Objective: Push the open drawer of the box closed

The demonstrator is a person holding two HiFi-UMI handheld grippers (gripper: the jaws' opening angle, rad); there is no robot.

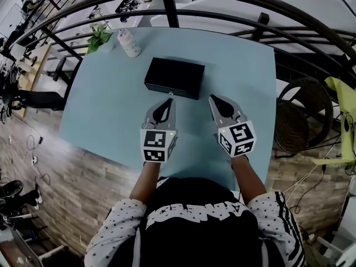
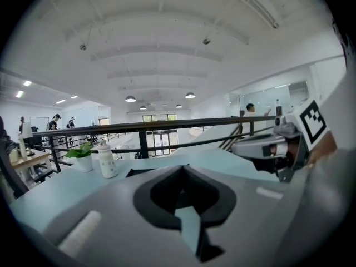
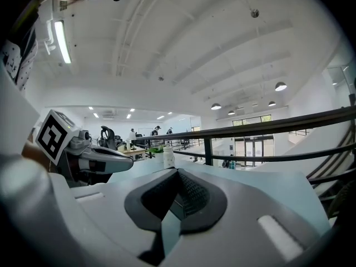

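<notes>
Two grippers out front, one per hand, both low over the pale blue tabletop (image 1: 105,110) and roughly side by side. Left gripper (image 1: 168,101) with fingers pressed together at the tips, nothing between them, just that diamond-shaped gap further back. Same deal on the right gripper (image 1: 212,98): fingers together, empty. Black box (image 1: 174,77) sitting mid-tabletop just beyond both of them, long side facing the person. Left tips right up at the middle of its near face, touching or not, can't tell from the head view. Right tips just off the box's near right corner, a little apart from it. Drawer out or in? No telling from up top, looks like one plain dark block, and only a thin dark sliver of it peeking over the fingers in the left gripper view. White bottle (image 1: 129,42) upright near the far left corner of the tabletop, small potted plant (image 1: 98,38) just beside it on the left, both well apart from the box. Dark railing (image 1: 167,7) curving round the far side. Round wicker thing (image 1: 303,113) off to the right, beyond the tabletop edge. Speckled sleeves and a black top down at the bottom of the head view.
</notes>
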